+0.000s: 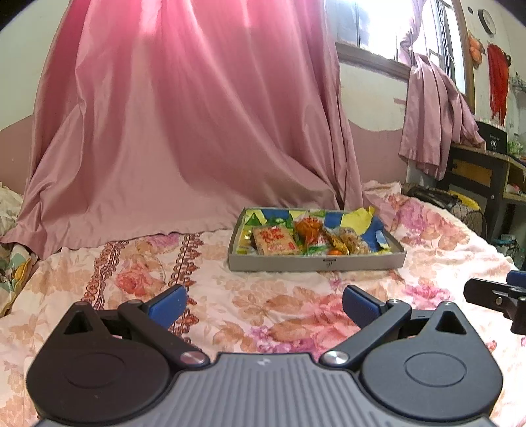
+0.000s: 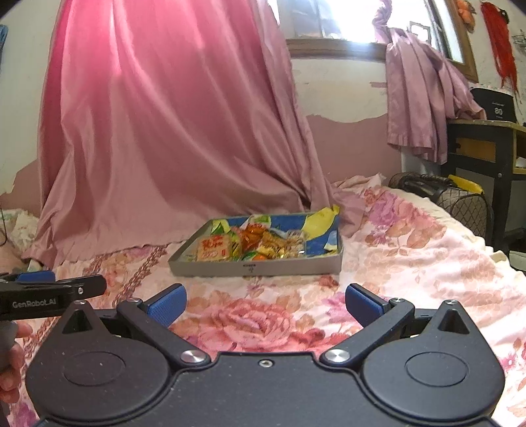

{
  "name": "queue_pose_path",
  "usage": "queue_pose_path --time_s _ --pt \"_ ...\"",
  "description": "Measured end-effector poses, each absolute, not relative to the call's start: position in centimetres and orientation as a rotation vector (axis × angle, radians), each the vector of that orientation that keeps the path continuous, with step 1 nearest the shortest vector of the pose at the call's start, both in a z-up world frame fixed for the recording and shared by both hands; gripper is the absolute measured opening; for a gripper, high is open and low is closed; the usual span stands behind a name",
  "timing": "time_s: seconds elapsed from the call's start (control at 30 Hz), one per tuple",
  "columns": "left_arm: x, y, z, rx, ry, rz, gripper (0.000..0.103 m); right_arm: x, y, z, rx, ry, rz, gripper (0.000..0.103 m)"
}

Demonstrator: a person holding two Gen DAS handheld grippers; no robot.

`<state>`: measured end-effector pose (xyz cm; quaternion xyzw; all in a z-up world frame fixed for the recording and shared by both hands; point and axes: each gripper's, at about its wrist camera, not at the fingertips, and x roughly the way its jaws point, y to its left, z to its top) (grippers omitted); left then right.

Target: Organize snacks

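The blue-padded fingers (image 1: 167,307) of the left gripper (image 1: 264,307) and of the right gripper (image 2: 265,305) are spread wide and empty above a bed with a pink floral quilt (image 2: 411,249). Ahead on the quilt sits a shallow grey rectangular tray (image 1: 315,262) filled with wrapped snacks (image 1: 274,241). Behind it, a long pink satin curtain (image 1: 184,124) drapes onto the bed beneath a bright window (image 2: 342,23).

A shallow grey tray (image 1: 315,262) lined with blue-and-yellow paper lies flat on the floral bedspread (image 1: 263,305), holding mixed wrapped snacks (image 1: 276,241).
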<state>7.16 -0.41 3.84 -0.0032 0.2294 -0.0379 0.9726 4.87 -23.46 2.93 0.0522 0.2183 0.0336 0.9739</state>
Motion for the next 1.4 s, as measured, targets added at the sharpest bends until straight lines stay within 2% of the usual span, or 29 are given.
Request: queue_pose_path --time_s 0.6,1.4 --pt "6.9 0.5 2.4 -0.013 0.516 -0.032 0.103 5.4 -21.9 0.4 0.079 0.532 0.113 0.102" --pt "6.9 0.5 2.2 -0.005 0.531 -0.031 0.103 5.4 -22.1 0.1 0.087 0.539 0.113 0.102"
